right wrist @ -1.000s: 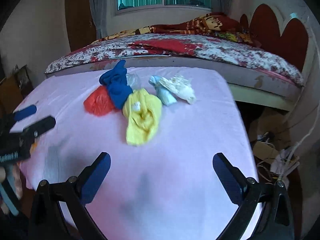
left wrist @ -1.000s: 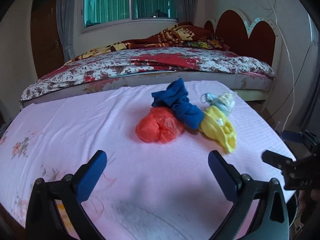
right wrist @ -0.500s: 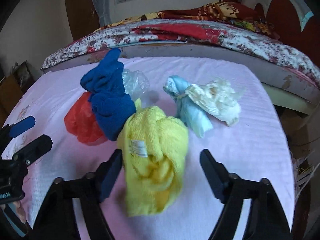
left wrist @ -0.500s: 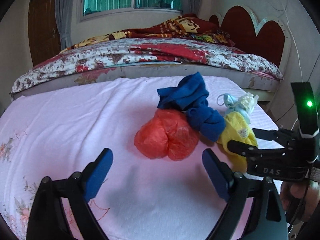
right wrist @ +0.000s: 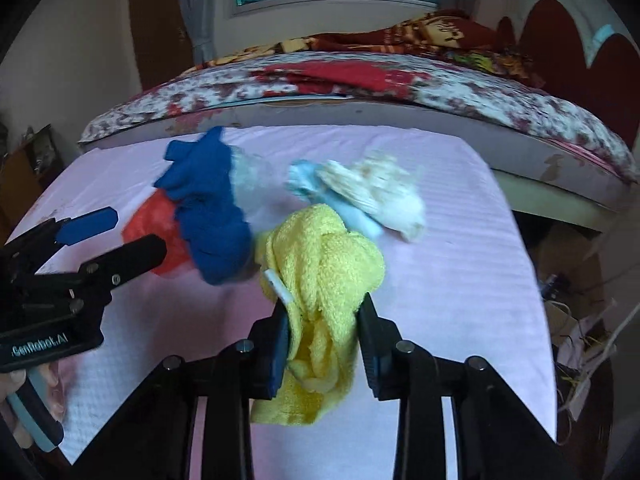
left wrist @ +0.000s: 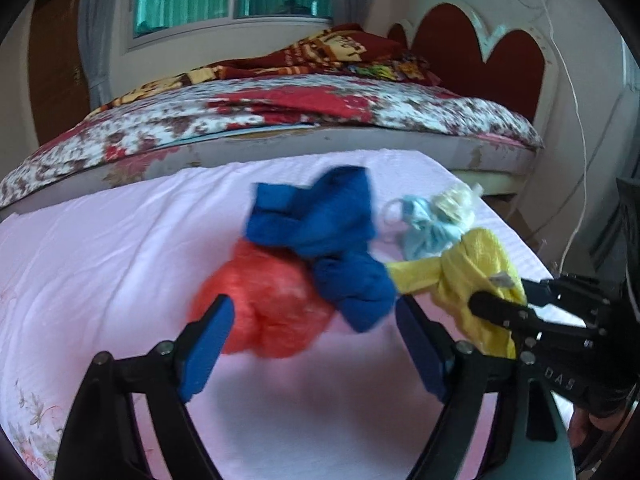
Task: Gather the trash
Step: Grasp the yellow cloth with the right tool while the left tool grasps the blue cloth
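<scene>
Right gripper (right wrist: 324, 344) jaws closing on yellow cloth (right wrist: 324, 272) — pink table (right wrist: 460, 280)

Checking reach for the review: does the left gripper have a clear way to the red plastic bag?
Probably yes. The left gripper already straddles the red plastic bag, its jaws closing; only the blue cloth overlaps the bag's far right side.

Right tool (right wrist: 323, 340) now around yellow towel (right wrist: 324, 280)

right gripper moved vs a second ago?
Yes. The right gripper came forward over the pink sheet to the yellow towel; jaws closing around it.
</scene>
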`<state>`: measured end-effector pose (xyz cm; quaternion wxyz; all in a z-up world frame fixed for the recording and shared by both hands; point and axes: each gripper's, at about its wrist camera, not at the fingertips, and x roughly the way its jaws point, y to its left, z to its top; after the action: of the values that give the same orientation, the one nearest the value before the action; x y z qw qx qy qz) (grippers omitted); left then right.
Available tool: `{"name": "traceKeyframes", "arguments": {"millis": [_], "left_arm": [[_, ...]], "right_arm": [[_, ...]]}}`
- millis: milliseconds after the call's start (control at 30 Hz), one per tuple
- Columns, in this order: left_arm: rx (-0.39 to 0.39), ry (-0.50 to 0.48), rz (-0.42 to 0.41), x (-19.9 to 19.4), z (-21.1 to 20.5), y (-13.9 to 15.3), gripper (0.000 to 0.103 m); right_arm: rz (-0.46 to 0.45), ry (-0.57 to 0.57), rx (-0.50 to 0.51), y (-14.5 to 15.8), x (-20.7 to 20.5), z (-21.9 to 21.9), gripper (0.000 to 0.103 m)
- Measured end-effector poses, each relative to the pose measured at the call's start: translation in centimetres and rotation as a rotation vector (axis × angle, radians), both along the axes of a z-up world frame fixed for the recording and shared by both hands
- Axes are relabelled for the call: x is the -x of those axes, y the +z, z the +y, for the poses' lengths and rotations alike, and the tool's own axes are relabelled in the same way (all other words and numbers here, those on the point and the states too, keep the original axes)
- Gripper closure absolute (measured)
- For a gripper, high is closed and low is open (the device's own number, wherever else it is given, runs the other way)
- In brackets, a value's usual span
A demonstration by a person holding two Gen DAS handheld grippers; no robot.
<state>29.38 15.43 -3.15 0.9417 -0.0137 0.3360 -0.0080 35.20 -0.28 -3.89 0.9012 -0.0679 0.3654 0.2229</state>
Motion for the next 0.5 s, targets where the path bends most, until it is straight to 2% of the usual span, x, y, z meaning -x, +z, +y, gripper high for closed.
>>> {"name": "traceKeyframes", "arguments": {"millis": [200, 300, 433, 500], "left_arm": [[0.033, -0.013, 0.018, -1.2, -1.2, -1.1, 0.024], [0.034, -0.023, 0.024, -2.2, -2.0, -1.2, 0.030], [-0.008, -0.001, 0.031, -4.1, -2.8, -1.0, 0.030], [-0.047, 0.018, 0.062, -5.4, -3.1, -1.7, 0.040]], "right_arm": [[0.009, -0.031, -0.022, -0.6, -0.3, -2.0, 0.069], [-0.012, -0.059, -0.023, 0.0, -0.5, -2.9, 0.069], [-0.004, -0.064, -0.024, 0.1, -1.3, -3.5, 0.069], [0.003, -0.068, -0.029, 0.1, -1.6, -3.9, 0.069]]}}
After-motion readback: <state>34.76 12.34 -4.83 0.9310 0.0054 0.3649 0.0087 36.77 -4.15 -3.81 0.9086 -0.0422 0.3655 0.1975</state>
